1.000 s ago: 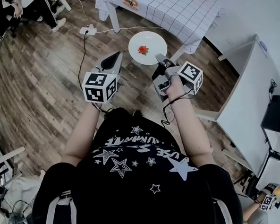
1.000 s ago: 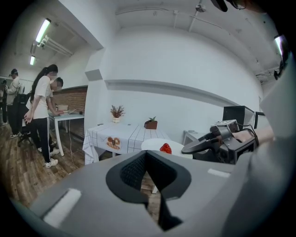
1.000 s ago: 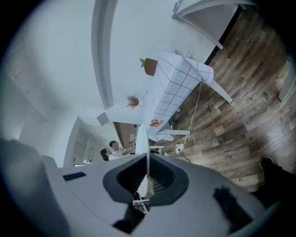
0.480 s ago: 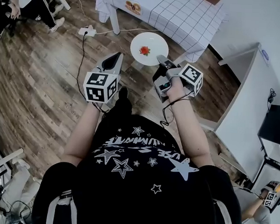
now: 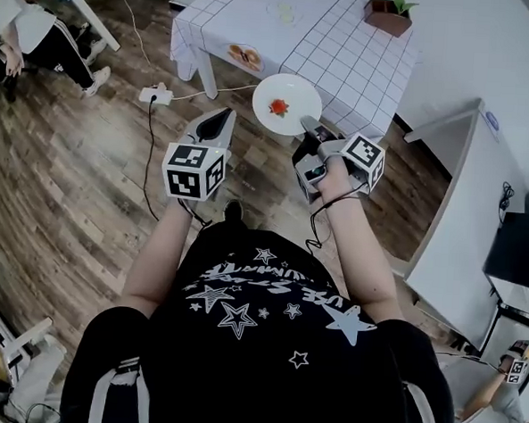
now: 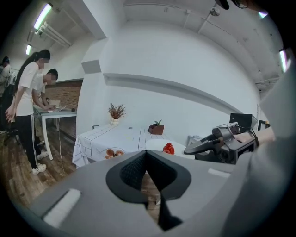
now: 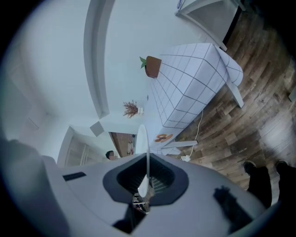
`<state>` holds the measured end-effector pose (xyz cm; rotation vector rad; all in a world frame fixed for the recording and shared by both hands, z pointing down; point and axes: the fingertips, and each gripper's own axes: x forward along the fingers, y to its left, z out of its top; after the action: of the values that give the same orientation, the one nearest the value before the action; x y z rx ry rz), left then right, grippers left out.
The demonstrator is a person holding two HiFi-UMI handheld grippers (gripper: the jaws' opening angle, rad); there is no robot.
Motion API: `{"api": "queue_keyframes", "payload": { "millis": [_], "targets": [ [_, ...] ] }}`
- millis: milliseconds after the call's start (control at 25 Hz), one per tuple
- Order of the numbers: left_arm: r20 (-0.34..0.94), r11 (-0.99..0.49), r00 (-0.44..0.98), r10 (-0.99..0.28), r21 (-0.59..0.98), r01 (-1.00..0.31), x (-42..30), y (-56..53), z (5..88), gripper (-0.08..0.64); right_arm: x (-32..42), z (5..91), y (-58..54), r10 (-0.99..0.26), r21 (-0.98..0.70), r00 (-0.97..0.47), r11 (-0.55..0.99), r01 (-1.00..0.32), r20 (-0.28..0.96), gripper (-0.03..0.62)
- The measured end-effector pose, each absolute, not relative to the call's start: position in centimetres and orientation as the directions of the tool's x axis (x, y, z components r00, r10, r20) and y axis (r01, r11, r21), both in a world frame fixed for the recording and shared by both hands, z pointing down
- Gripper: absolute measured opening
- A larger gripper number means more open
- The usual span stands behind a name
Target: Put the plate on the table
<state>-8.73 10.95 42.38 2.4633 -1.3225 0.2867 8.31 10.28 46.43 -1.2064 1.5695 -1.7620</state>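
A white plate [image 5: 289,96] carrying a red strawberry [image 5: 278,107] hangs over the wooden floor, just short of the table's near edge. My right gripper [image 5: 305,125] is shut on its near rim; in the right gripper view the plate [image 7: 141,139] stands edge-on between the jaws of the right gripper [image 7: 147,176]. The left gripper [image 5: 223,116] hovers to the plate's left, shut and holding nothing. From the left gripper [image 6: 147,155] the plate [image 6: 157,145] and strawberry [image 6: 168,148] show ahead. The table [image 5: 346,50] has a white checked cloth.
On the table sit a small dish of food [image 5: 244,56] and a potted plant [image 5: 388,15]. A power strip [image 5: 154,93] with cables lies on the floor left of the table. People [image 5: 26,22] stand at the upper left. A white cabinet [image 5: 475,201] runs along the right.
Both grippers and the plate have moved forward toward the table, which now fills more of the head view. The right gripper's hold on the plate is unchanged.
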Motion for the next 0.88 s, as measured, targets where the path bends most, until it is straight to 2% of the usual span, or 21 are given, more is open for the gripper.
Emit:
{"api": "queue_keyframes", "payload": {
  "millis": [200, 560, 880],
  "targets": [
    [0.344, -0.536, 0.572, -0.744, 0.203, -0.819, -8.8, 4.9, 41.1, 0.009, 8.4, 45.2, 4.1, -0.834, -0.953, -0.464, -0.239, -0.186, 0.300, 0.020],
    [0.314, -0.557, 0.590, -0.744, 0.197, -0.807, -13.9, 2.7, 42.4, 0.009, 4.5, 46.9, 2.5, -0.852, -0.956, -0.437, -0.222, -0.194, 0.287, 0.020],
    [0.367, -0.519, 0.557, -0.745, 0.205, -0.830, -11.4, -3.3, 41.6, 0.009, 6.5, 47.1, -5.1, -0.816, -0.948, -0.483, -0.269, -0.172, 0.319, 0.020]
  ]
}}
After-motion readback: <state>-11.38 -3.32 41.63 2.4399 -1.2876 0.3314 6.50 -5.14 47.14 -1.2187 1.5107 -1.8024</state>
